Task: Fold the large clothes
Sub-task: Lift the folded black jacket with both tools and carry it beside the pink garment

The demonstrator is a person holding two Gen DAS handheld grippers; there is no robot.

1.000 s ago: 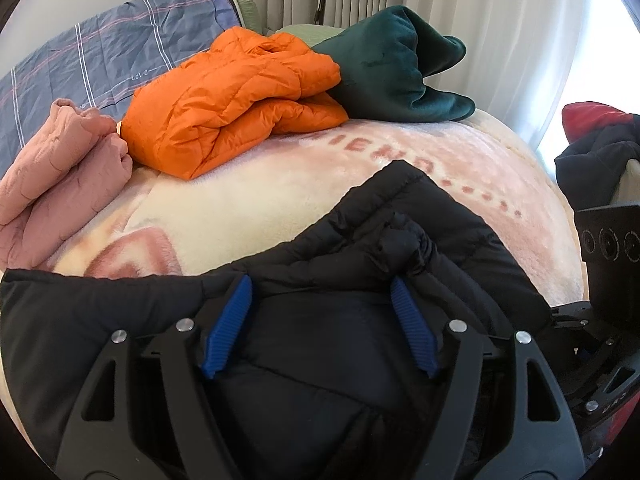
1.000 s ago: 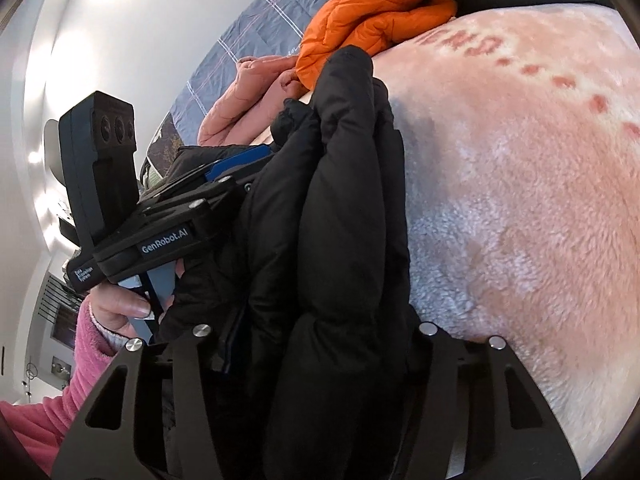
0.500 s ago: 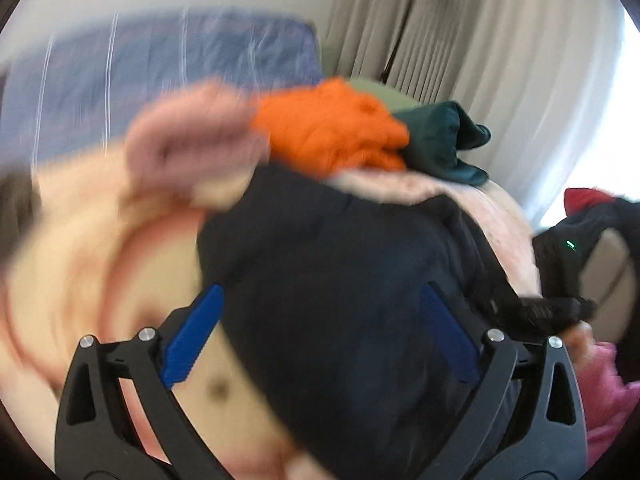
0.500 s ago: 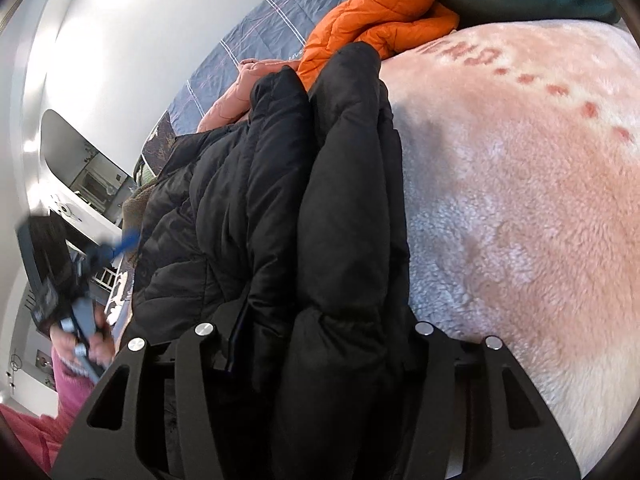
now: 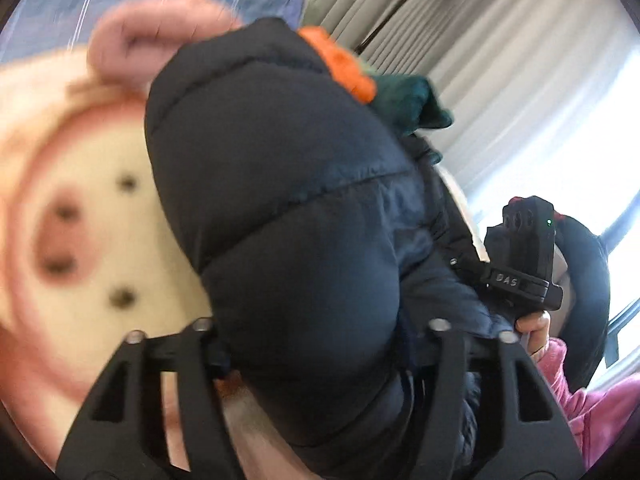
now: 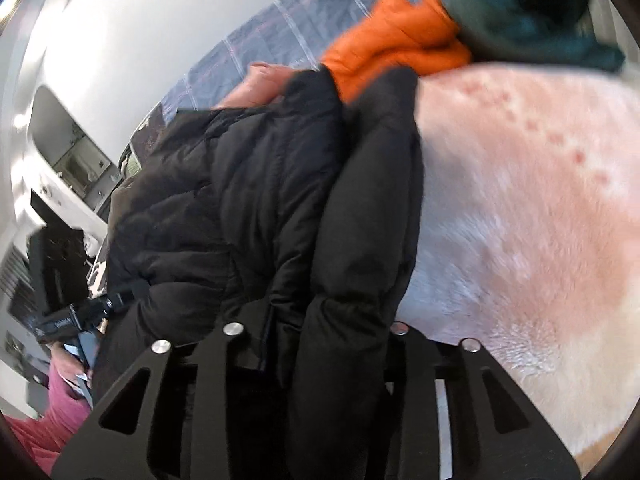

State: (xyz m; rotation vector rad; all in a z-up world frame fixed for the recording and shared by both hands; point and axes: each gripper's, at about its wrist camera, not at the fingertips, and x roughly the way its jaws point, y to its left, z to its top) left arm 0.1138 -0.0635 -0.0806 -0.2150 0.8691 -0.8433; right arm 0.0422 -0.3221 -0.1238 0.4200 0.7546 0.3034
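Bunching up between both tools, the black puffer jacket fills the left wrist view, lying on the pink-and-cream fleece blanket of the bed. Left gripper: its jaws are buried in the padding, so I cannot tell how they stand. Right gripper: same story, fingertips hidden under a thick fold. Up at twelve o'clock sit the orange jacket, a pink garment and a dark green one.

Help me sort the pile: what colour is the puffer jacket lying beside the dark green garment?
Orange jacket, clearest in the right wrist view.
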